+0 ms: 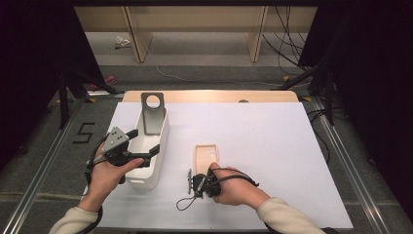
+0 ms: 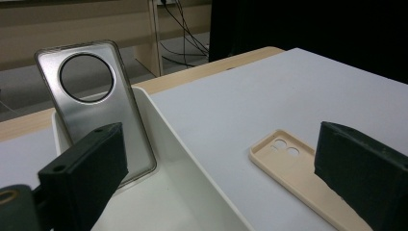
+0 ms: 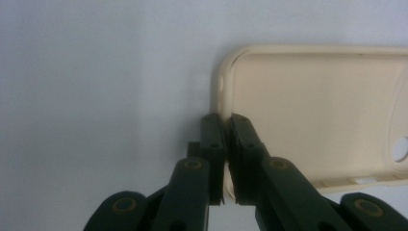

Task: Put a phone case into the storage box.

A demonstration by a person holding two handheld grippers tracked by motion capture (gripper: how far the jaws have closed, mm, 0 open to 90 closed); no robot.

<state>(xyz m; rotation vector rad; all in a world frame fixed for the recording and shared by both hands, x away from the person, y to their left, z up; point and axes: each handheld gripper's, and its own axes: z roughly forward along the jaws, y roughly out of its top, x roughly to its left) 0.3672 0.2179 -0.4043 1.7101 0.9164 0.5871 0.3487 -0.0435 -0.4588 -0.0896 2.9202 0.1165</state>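
Observation:
A beige phone case (image 1: 206, 156) lies open side up on the white table (image 1: 272, 146), near the middle. My right gripper (image 1: 203, 176) is at its near end, and in the right gripper view my right gripper (image 3: 224, 126) is shut on the beige case (image 3: 312, 115), pinching its rim by a corner. A white bin (image 1: 157, 168) stands at the left with a grey phone case (image 1: 152, 114) leaning upright at its far end. My left gripper (image 1: 144, 141) hovers open over the bin. Between the wide jaws of the left gripper (image 2: 221, 185) I see the grey case (image 2: 91, 106), the bin's rim (image 2: 166, 122) and the beige case (image 2: 293, 161).
Bare white table spreads to the right and far side of the beige case. The table's wooden far edge (image 1: 209, 96) shows beyond the cover. Wooden shelf legs (image 1: 137, 34) and cables (image 1: 287, 44) stand on the floor behind. Metal rails (image 1: 336, 146) run along both sides.

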